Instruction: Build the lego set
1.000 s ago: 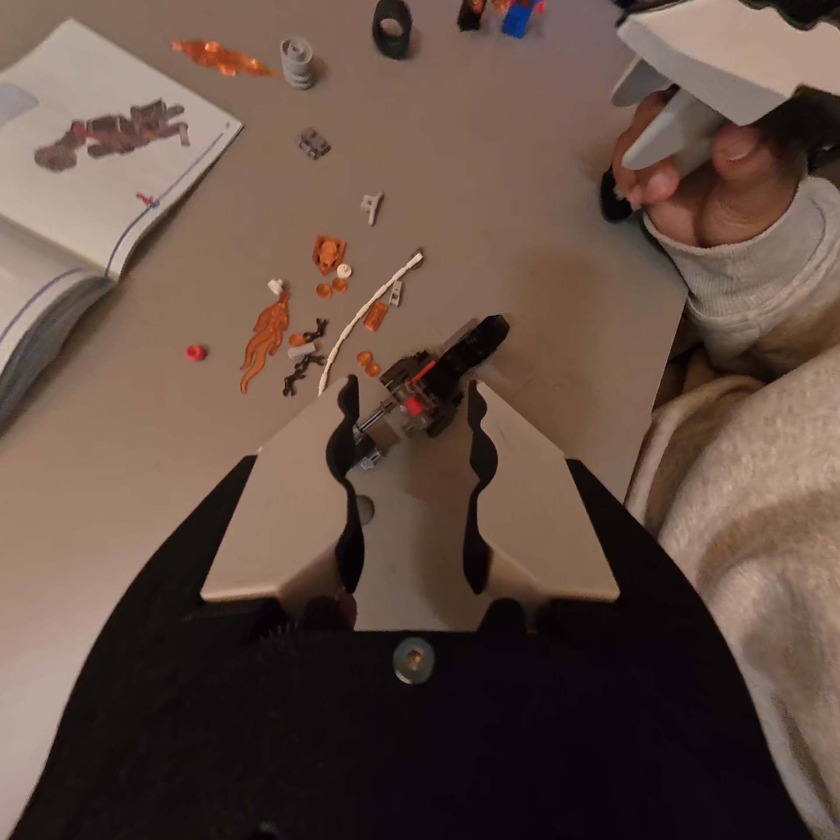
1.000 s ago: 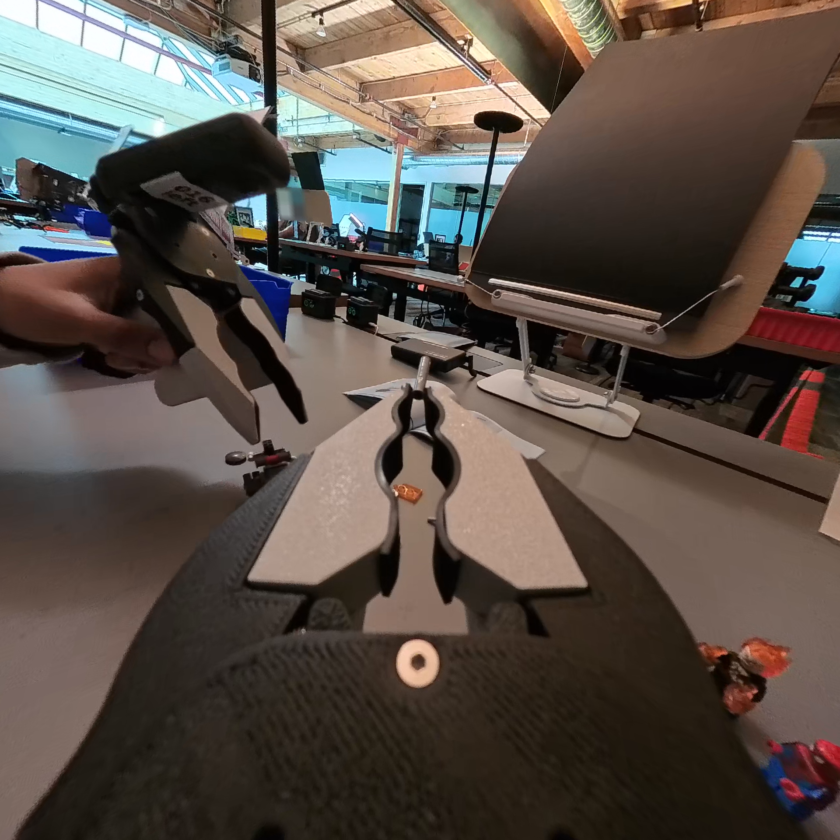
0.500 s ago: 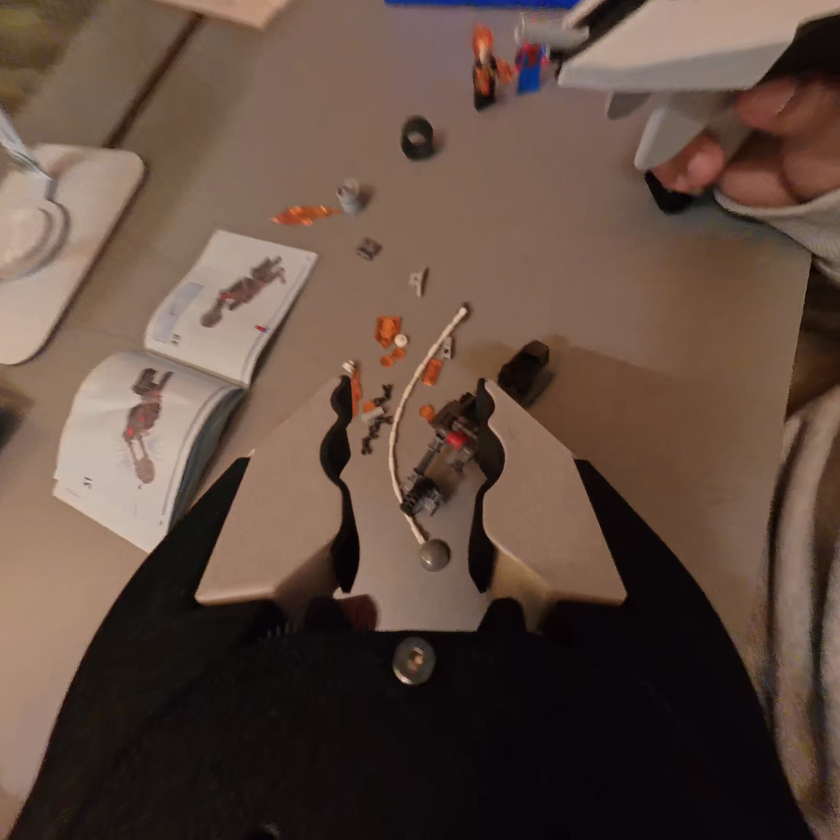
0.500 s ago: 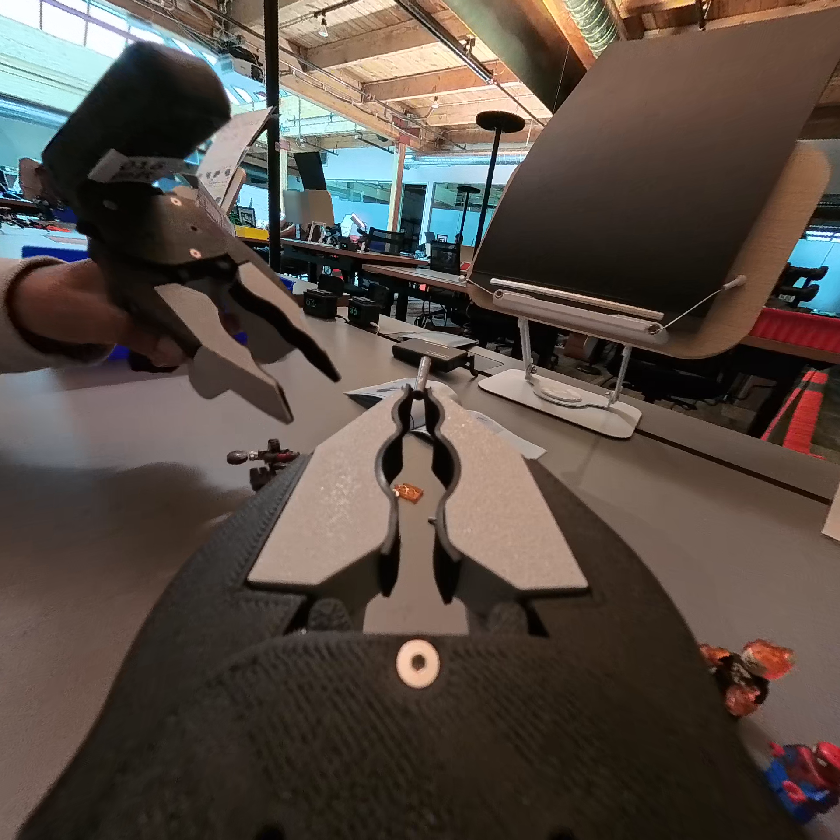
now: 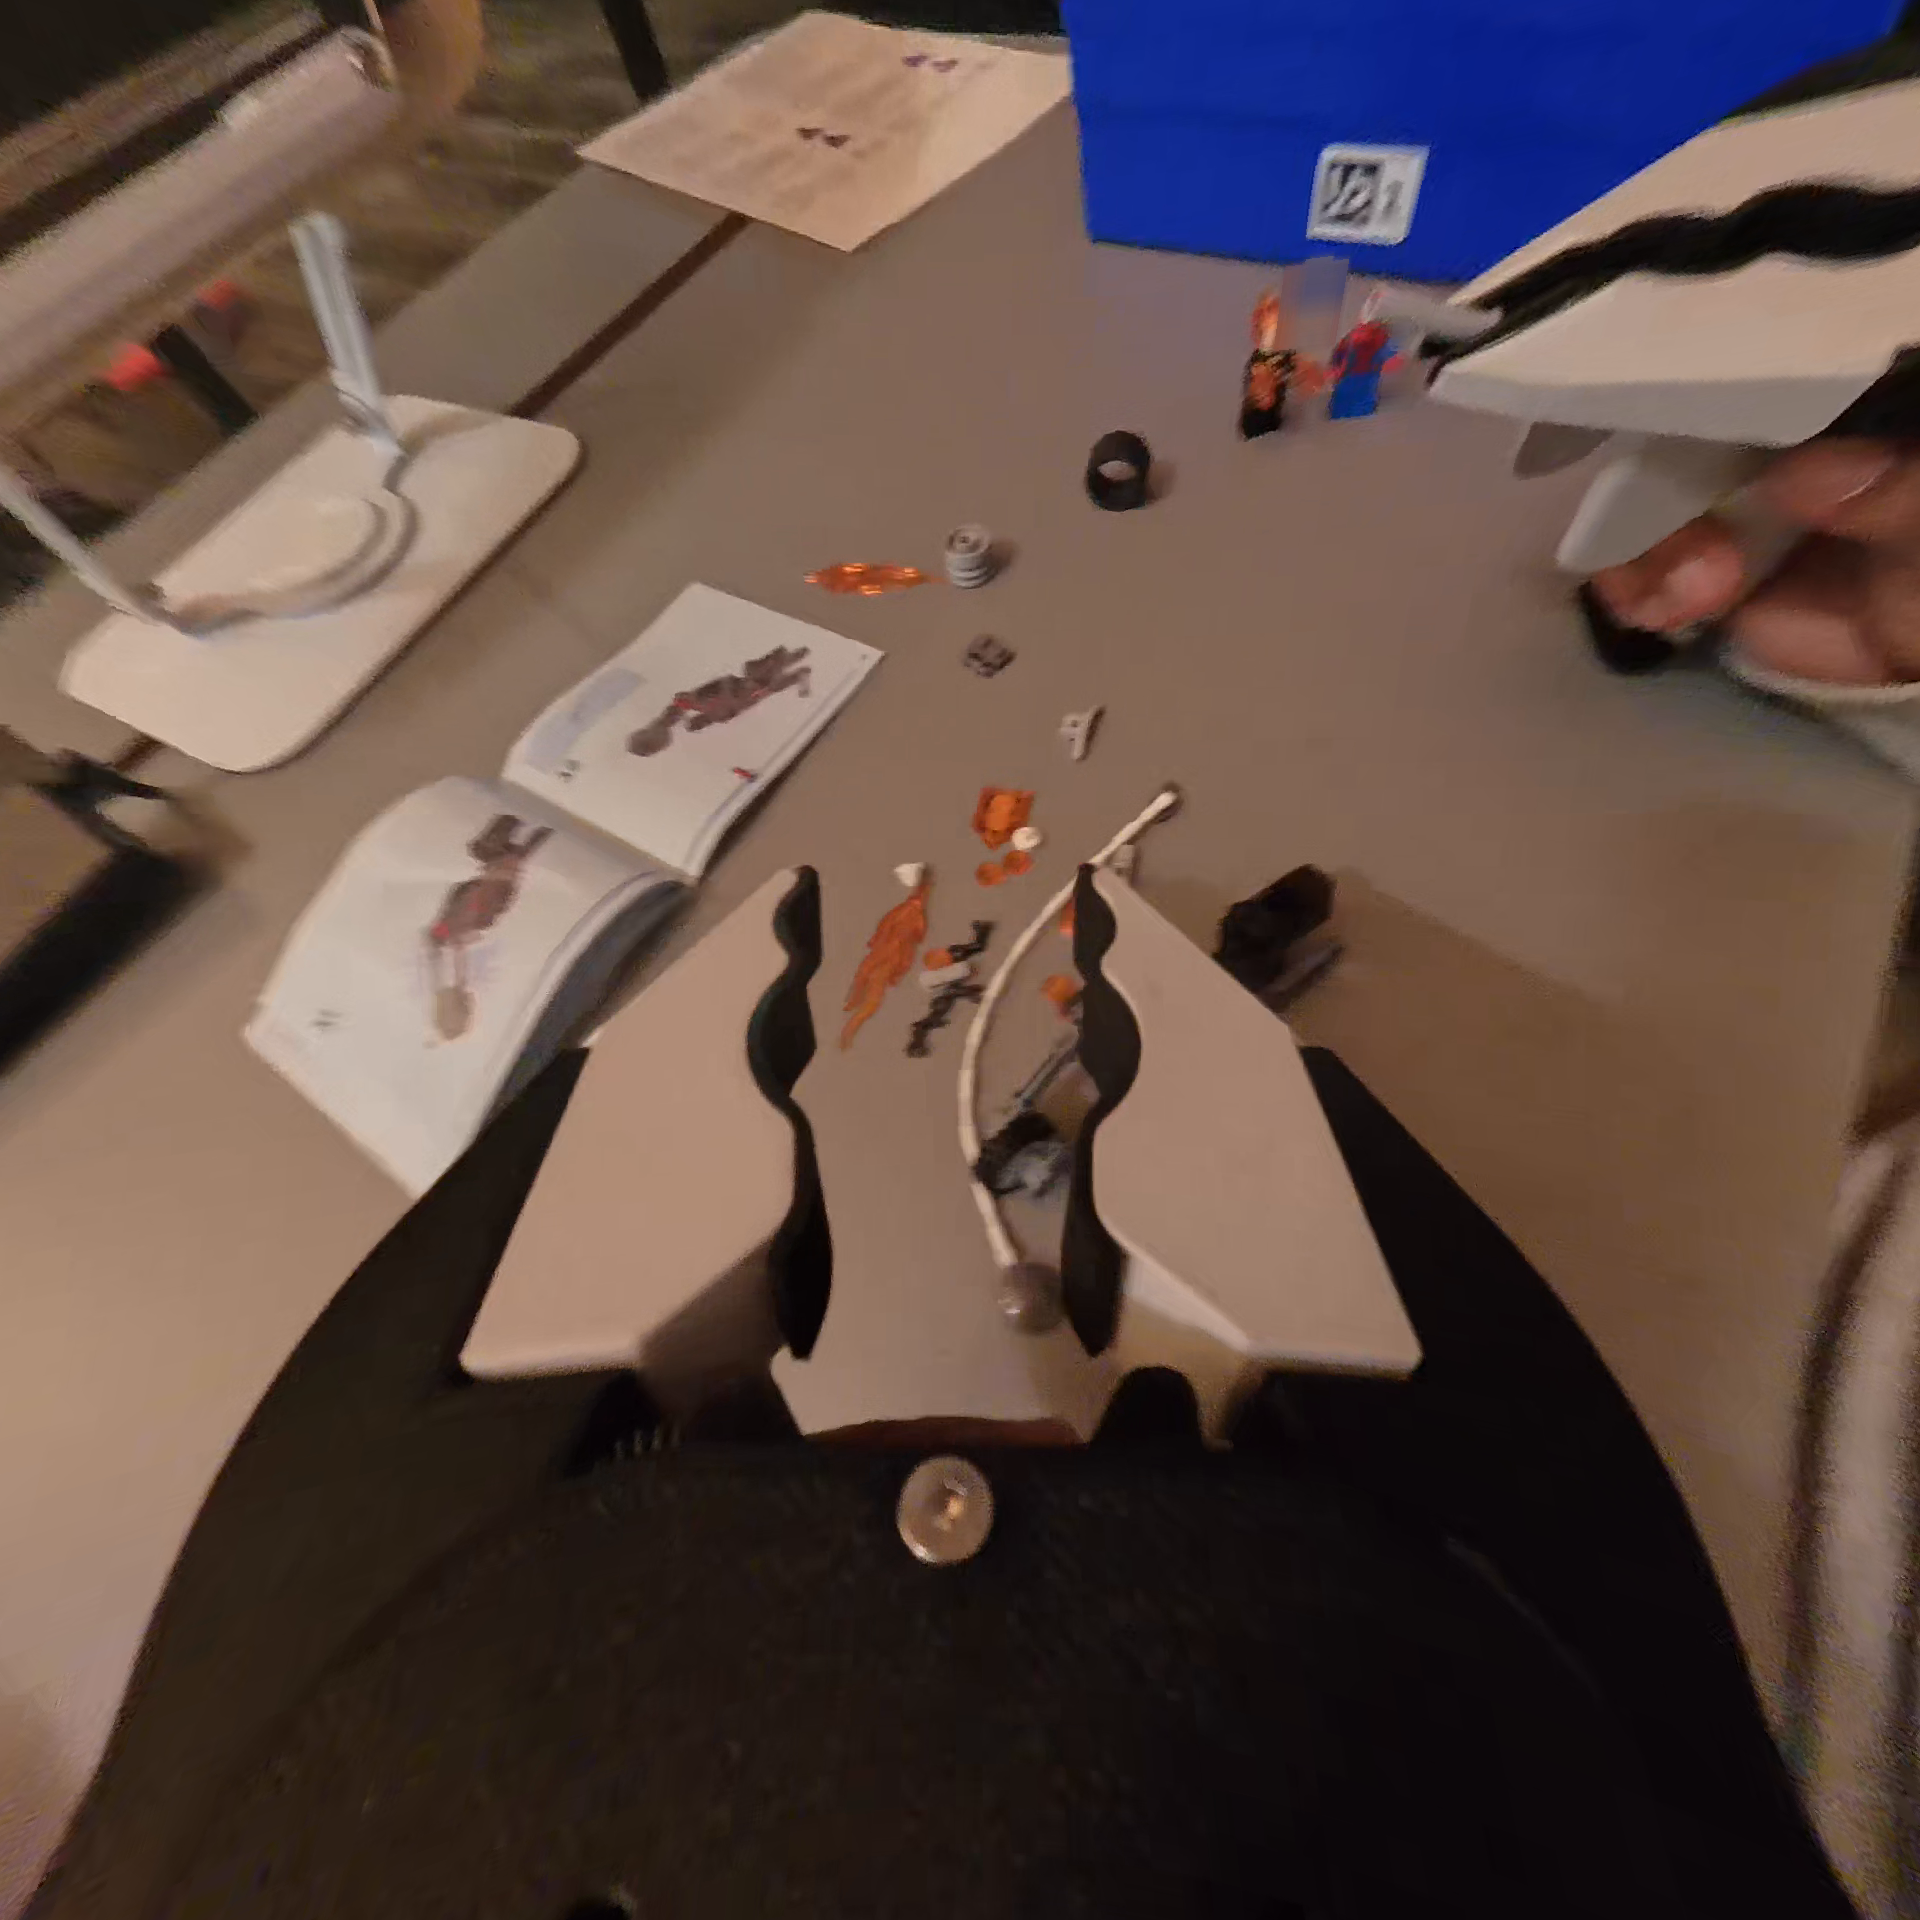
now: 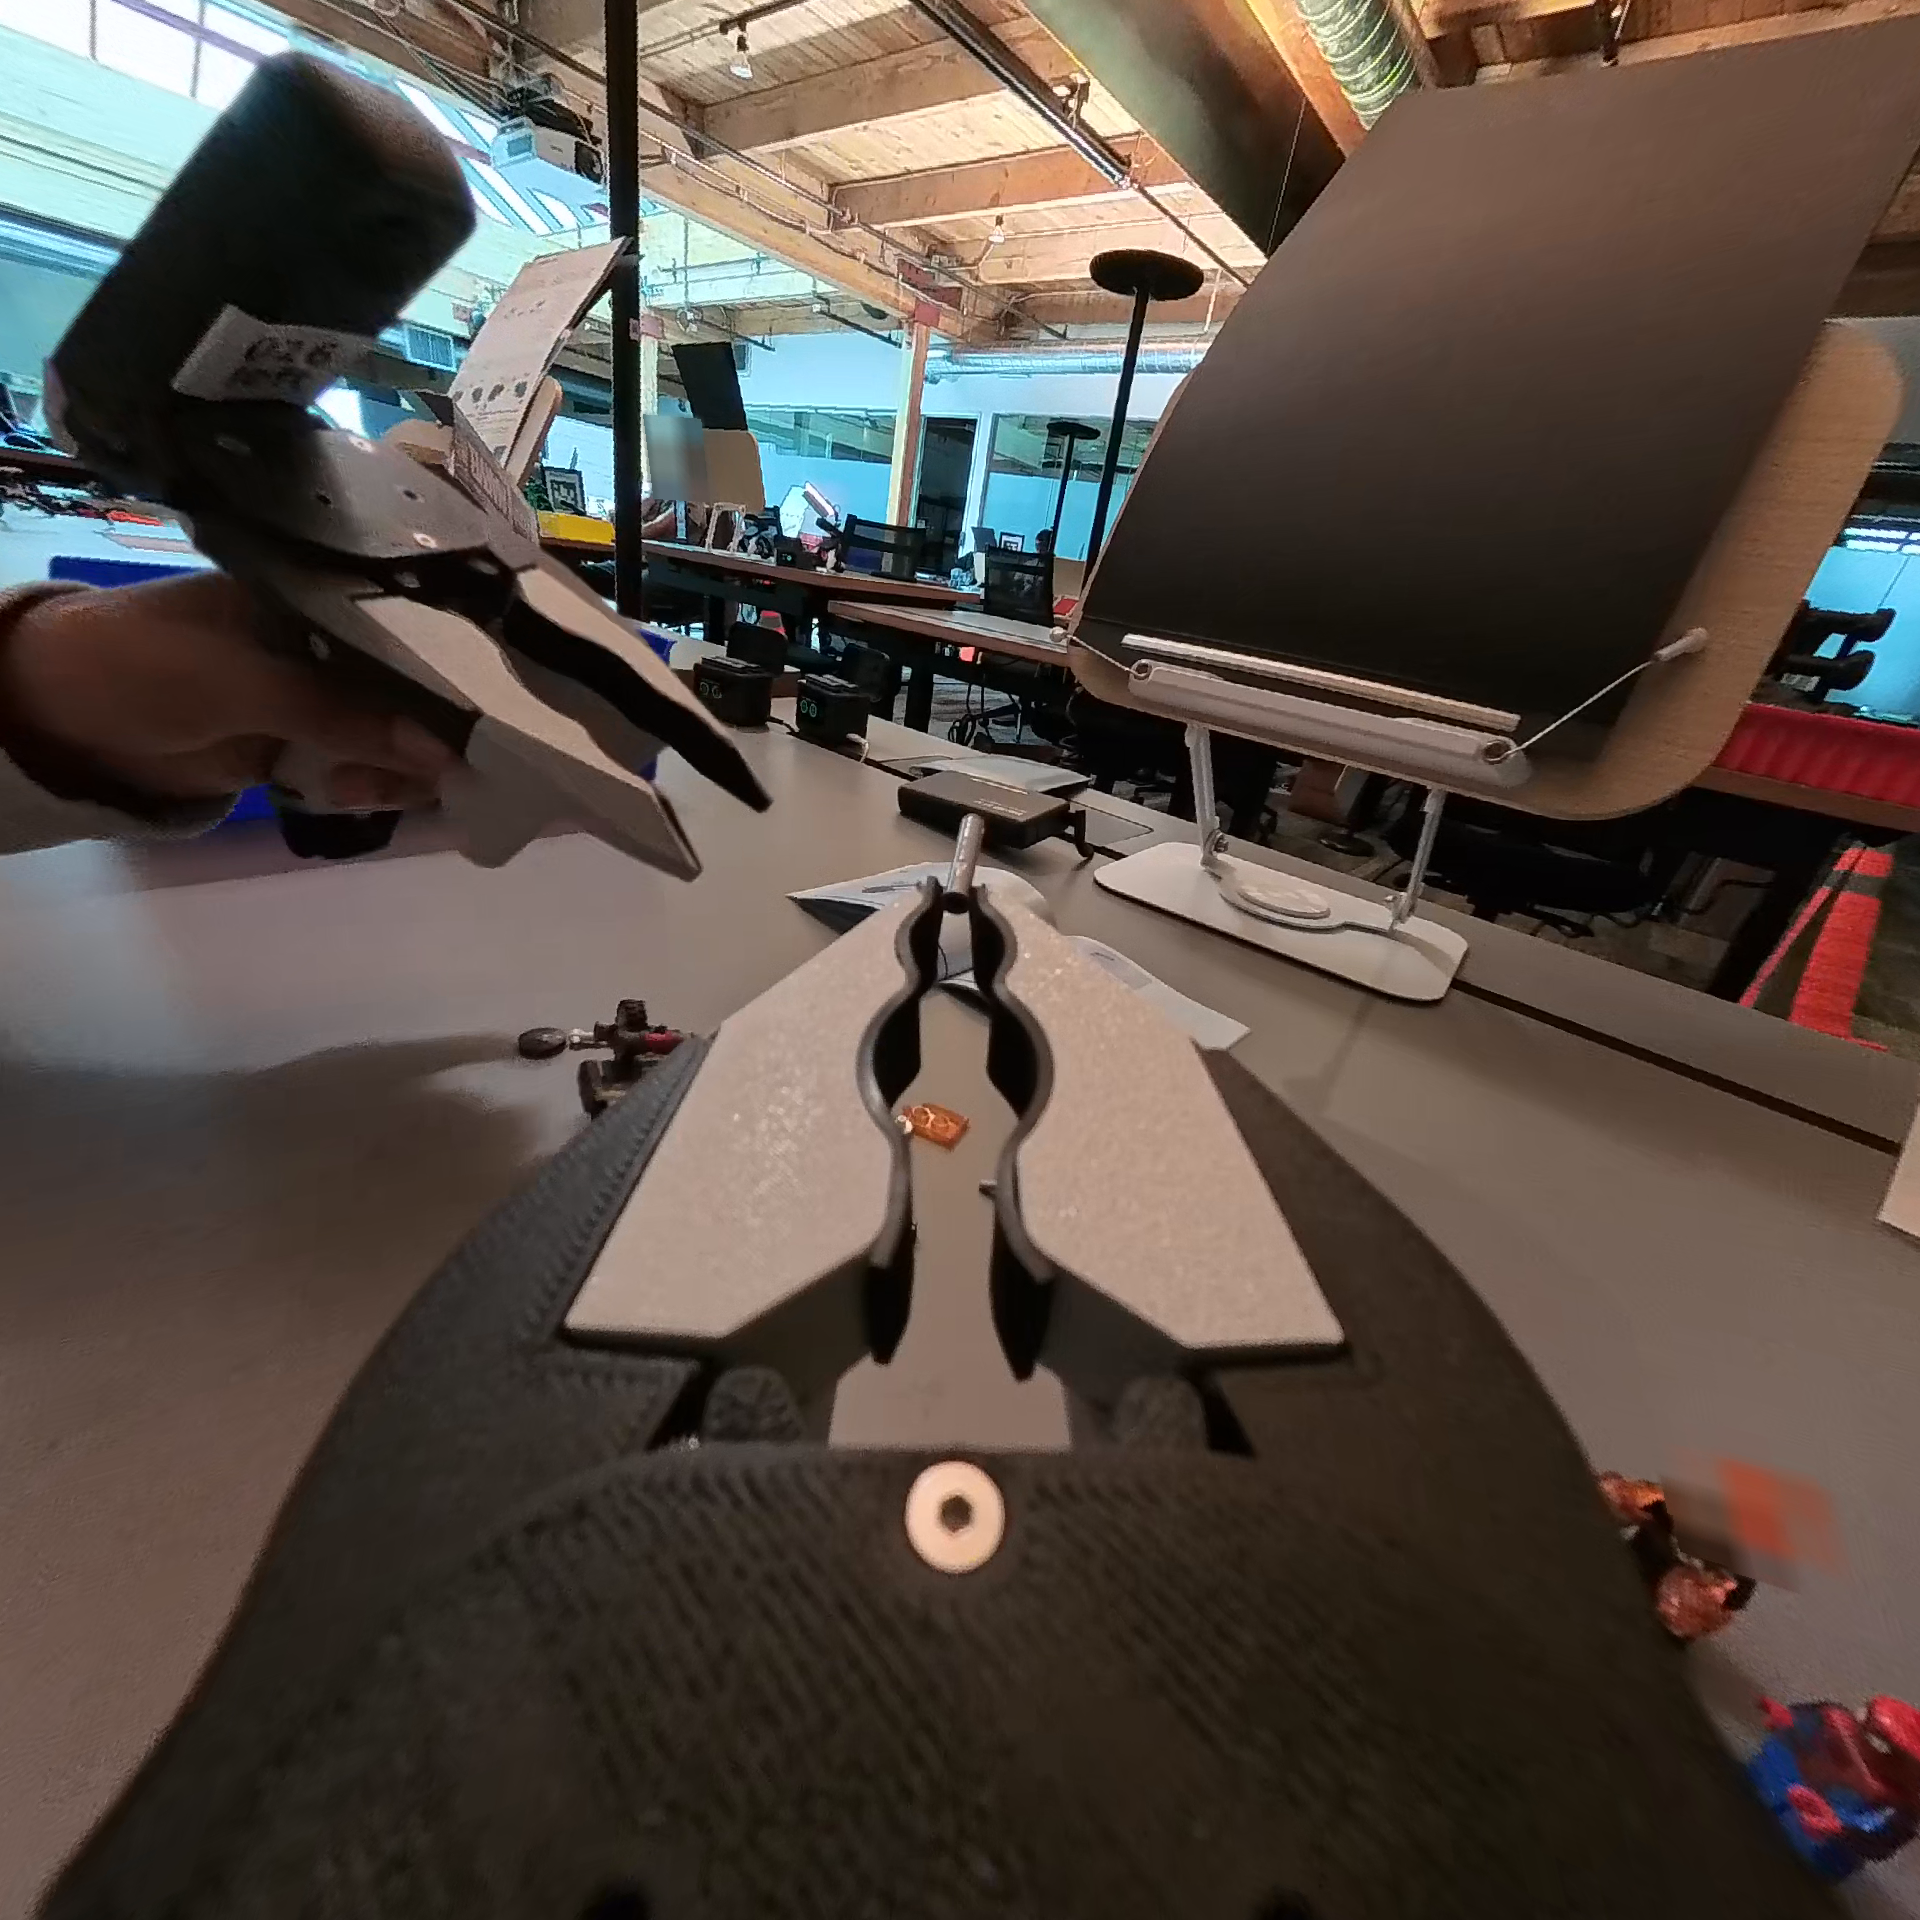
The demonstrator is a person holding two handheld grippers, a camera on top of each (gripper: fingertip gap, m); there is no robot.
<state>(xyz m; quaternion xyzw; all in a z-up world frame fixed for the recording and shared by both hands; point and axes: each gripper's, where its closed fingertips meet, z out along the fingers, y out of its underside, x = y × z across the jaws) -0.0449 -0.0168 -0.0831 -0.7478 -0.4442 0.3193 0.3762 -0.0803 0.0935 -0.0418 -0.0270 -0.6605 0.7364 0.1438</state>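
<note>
My left gripper (image 5: 943, 883) hangs wide and empty above the table, the dark chassis (image 5: 1029, 1127) lying at its 4 o'clock, long axis toward 1 o'clock, while my right gripper (image 6: 958, 902) pinches a grey pin (image 6: 968, 844).

Grey table (image 5: 1351, 644) — open instruction booklet (image 5: 561, 873), scattered orange lego pieces (image 5: 894, 951), black ring (image 5: 1118, 471), blue bin (image 5: 1299, 114)

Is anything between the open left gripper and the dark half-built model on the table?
Nothing stands over the model. The white hose curves along its side, between the fingers of the left gripper, and could get caught too.
</note>
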